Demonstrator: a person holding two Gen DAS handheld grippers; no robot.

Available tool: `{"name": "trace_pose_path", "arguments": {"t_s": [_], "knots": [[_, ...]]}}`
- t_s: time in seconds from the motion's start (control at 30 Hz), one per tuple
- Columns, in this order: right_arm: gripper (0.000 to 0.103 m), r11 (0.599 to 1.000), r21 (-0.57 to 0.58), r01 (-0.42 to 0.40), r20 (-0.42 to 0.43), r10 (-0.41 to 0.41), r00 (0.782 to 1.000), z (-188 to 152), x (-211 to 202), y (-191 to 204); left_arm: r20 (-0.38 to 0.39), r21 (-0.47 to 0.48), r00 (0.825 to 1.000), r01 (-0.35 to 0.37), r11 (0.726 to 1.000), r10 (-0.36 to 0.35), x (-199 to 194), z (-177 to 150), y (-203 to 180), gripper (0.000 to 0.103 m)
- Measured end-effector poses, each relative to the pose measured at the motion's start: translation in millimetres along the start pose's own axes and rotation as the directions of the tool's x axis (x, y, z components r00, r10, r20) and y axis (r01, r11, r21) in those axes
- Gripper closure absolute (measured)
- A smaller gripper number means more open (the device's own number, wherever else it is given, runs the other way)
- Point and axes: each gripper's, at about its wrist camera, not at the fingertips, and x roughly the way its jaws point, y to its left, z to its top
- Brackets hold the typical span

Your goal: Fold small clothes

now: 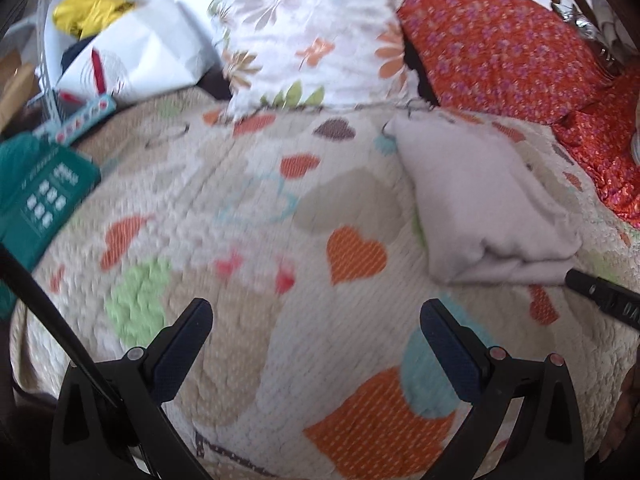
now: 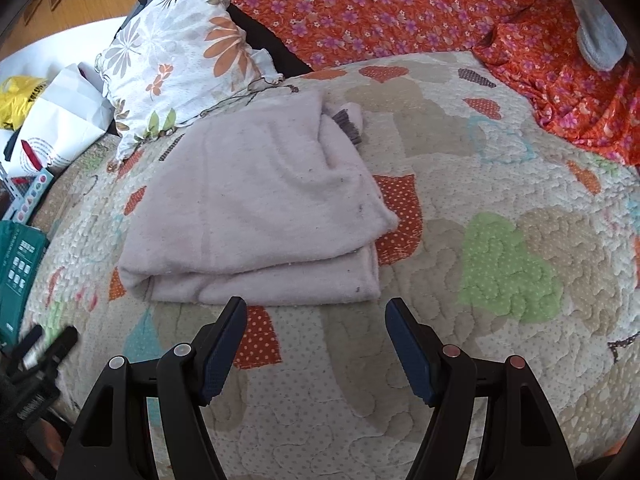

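A pale lilac fleece garment [image 2: 256, 208] lies folded into a thick rectangle on the heart-patterned quilt [image 2: 500, 208]. In the left wrist view the same folded garment [image 1: 484, 204] sits to the right, with the tip of my right gripper [image 1: 600, 296] just beyond its near corner. My right gripper [image 2: 316, 312] is open and empty, its fingertips just short of the garment's near folded edge. My left gripper [image 1: 316, 316] is open over bare quilt [image 1: 240, 220], well left of the garment, holding nothing. My left gripper [image 2: 40, 352] also shows blurred at the lower left of the right wrist view.
A floral pillow [image 2: 176, 52] leans behind the garment. An orange flowered cloth [image 2: 400, 8] covers the back and right. To the left lie a green box [image 1: 36, 196], a white paper bag [image 1: 140, 52] and a yellow bag [image 1: 88, 8].
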Motion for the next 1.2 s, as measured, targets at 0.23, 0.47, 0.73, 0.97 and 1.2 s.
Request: {"name": "trace_pose_path", "arguments": {"t_s": [0.23,0.47,0.73,0.97,1.2], "knots": [[0.027,0.999,0.027,0.021,-0.002,-0.021,1.000,1.4,-0.2,-7.8,-0.016,0.024,0.999,0.029,0.999,-0.029,4.8,20.0,-20.8,0.000],[0.027,0.999,0.027,0.025,0.032,-0.026,0.999,7.8,-2.4,-7.4,-0.033,0.052,0.999,0.013,0.999,-0.011,15.0,5.0,-22.2,0.000],[0.048,1.000,0.016,-0.019,0.033,0.019,0.999,63.5,33.9,-19.8,-0.099,-0.023,0.993,0.056,0.998,-0.058,31.2,-0.7,-2.1,0.000],[0.097,0.974,0.157,-0.165,-0.072,0.178,0.981,41.4,26.8,-40.8,-0.083,-0.027,0.996,0.031,0.999,-0.033,26.5,-0.4,6.2,0.000],[0.097,1.000,0.012,0.005,-0.013,-0.005,1.000,31.5,-8.4,-13.0,-0.099,-0.066,0.994,0.044,0.997,-0.051,28.8,3.0,11.7,0.000]]}}
